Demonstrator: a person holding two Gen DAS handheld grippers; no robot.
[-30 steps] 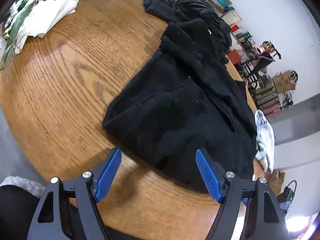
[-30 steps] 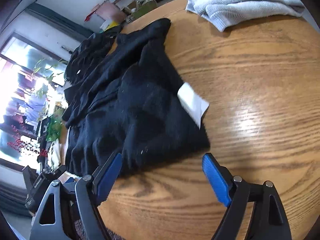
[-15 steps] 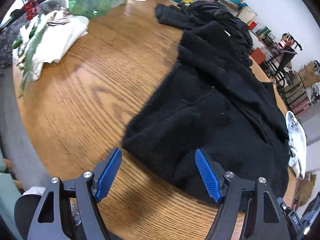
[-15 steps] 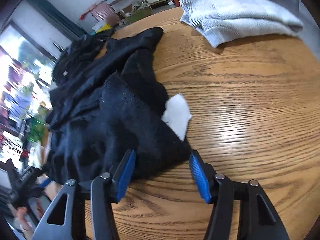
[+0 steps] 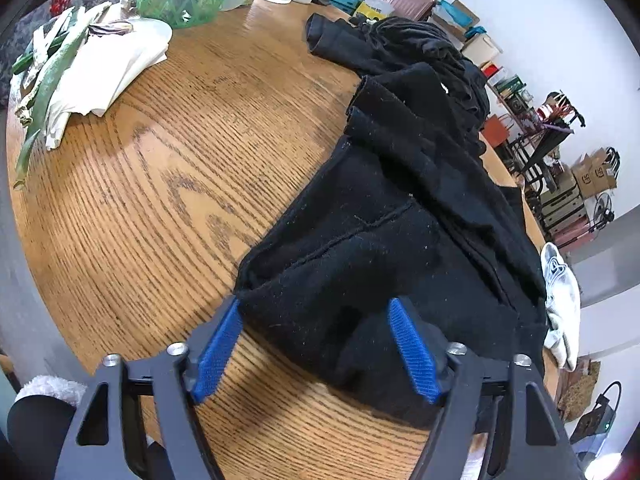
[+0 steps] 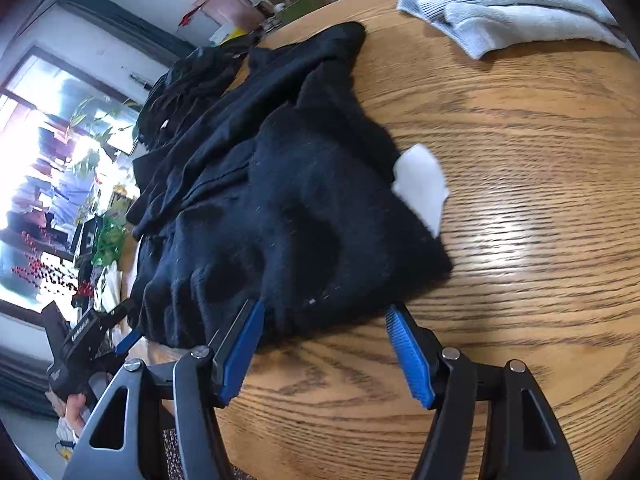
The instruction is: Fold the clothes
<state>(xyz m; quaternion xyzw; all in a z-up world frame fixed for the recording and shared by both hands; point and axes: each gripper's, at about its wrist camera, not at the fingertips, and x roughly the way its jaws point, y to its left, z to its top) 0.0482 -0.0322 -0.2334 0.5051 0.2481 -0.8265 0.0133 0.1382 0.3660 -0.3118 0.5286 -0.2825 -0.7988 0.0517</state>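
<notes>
Both grippers, left gripper (image 5: 316, 346) and right gripper (image 6: 322, 344), spread wide, straddling near hem corners of a black garment (image 5: 384, 248) on a wooden table (image 5: 152, 184).

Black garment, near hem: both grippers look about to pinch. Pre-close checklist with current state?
1. Left gripper open, straddling the hem of the black garment: ok.
2. Right gripper open, hem corner between its fingers: ok.
3. Fabric deep enough in the right gripper for a firm pinch: cannot tell, only the edge sits between the pads.
4. White tag clear of the right gripper's fingers: ok.
5. Light grey garment apart from the black one on the table: ok.
6. Garment flat for folding: not ok, its far end is bunched.
</notes>
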